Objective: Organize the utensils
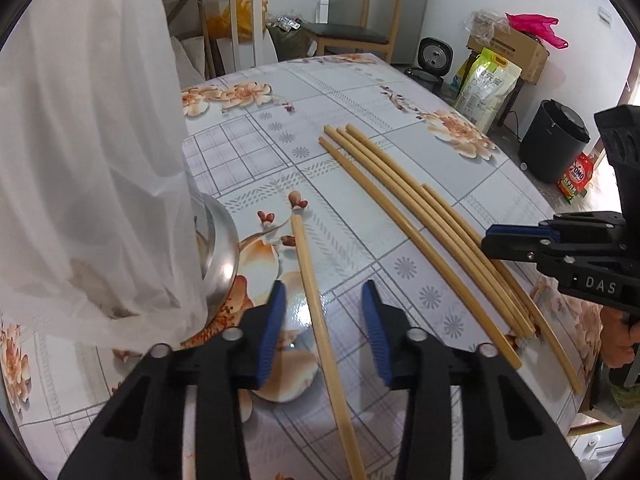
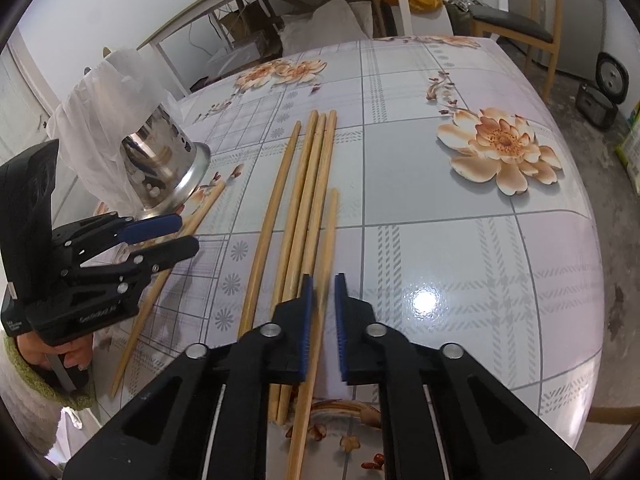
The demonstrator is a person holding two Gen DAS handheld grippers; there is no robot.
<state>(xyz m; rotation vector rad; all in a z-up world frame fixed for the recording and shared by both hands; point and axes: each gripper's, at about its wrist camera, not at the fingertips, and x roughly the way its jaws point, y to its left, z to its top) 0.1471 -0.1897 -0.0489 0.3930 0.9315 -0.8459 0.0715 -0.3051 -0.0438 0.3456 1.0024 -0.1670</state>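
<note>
A floral-patterned surface [image 2: 460, 248] carries 6 bamboo chopsticks and a metal utensil holder [image 2: 168, 172] lying tilted on its side, partly wrapped in a thin white plastic bag [image 2: 100, 120].

The left gripper [image 1: 324, 320] points steeply down just right of the holder's rim. Its jaws stand partly spread, with a single chopstick [image 1: 316, 308] running between the blue pads; a gap shows on each side, so the pads do not press it. This chopstick lies apart from the others, its far tip near the holder's mouth.

Further right of the holder lies the bundle of chopsticks [image 2: 296, 216], 4 long ones side by side, touching or nearly so. The right gripper [image 2: 322, 296] is at their near end. Its jaws are drawn almost together around a fifth chopstick [image 2: 326, 240], the rightmost and slightly blurred, which passes between the pads; whether the pads actually clamp it I cannot tell.

A hand in a fuzzy green-edged sleeve [image 2: 60, 356] holds the left gripper's handle.
</note>
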